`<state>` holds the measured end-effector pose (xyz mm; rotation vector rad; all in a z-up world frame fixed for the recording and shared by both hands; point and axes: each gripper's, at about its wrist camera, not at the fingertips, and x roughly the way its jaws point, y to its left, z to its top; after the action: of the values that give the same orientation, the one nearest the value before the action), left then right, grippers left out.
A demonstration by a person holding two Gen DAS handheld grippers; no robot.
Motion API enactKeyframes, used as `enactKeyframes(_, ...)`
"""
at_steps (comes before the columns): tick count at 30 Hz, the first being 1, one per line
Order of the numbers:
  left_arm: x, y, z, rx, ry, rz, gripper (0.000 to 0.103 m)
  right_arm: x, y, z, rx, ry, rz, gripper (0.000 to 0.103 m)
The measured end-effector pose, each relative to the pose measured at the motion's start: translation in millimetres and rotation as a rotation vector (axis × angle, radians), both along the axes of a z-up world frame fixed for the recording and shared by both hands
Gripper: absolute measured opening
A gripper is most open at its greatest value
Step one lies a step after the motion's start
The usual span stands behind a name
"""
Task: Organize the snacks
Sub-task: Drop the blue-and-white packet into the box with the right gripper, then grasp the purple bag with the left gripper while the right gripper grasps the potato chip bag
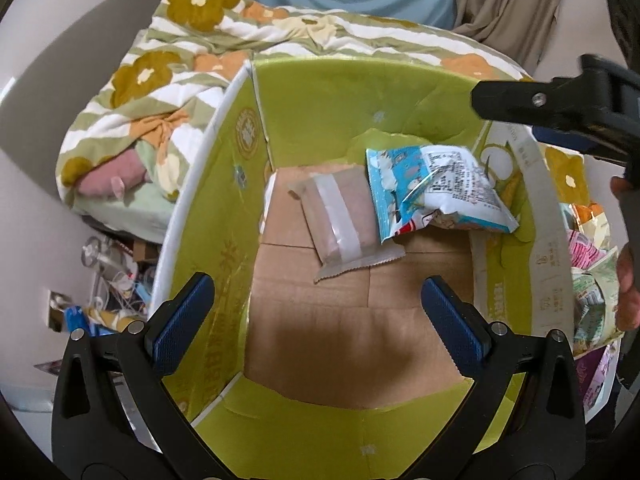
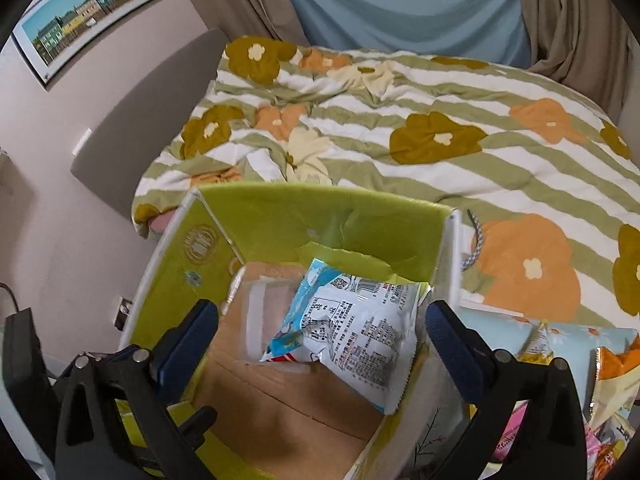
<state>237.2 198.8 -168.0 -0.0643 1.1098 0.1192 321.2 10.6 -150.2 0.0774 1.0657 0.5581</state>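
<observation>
Print on blue-and-white snack packet (image 2: 352, 332) too small to read; part of pale wrapped bar (image 1: 340, 220) hidden beneath it. Both lying inside green cardboard box (image 1: 320, 92) on the bed (image 2: 400, 128). More snack packets (image 2: 608, 364) heaped beside box, cut off at frame edge. Framed picture (image 2: 84, 12) seen from right wrist only. Left hand-held gripper (image 1: 316, 320) wide, nothing between. Right hand-held gripper (image 2: 320, 340) wide, packet lying loose below.

Soft, even daylight fills both views, brightest on the quilt (image 2: 400, 128). A broad shadow darkens the cardboard box floor (image 1: 340, 340). Fisheye bending curves the edges, with black vignette corners; motion blur softens the right view's lower left.
</observation>
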Motion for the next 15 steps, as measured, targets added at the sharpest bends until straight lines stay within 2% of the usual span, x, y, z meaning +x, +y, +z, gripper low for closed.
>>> enactKeyframes(6, -12.8, -3.7, 40.2, 0.007, -0.065, -0.018, 0.103, -23.2, -17.3, 40.1, 0.026, -0.069, -0.02, 0.103)
enactKeyframes(12, -25.8, -23.7, 77.4, 0.064, -0.179, -0.077, 0.103, -61.1, -51.3, 78.9, -0.005, -0.14, -0.084, 0.103)
enactKeyframes(15, -29.6, -40.6, 88.3, 0.044, -0.212, -0.128, 0.103, -82.6, -71.5, 90.6, -0.041, -0.181, -0.129, 0.103)
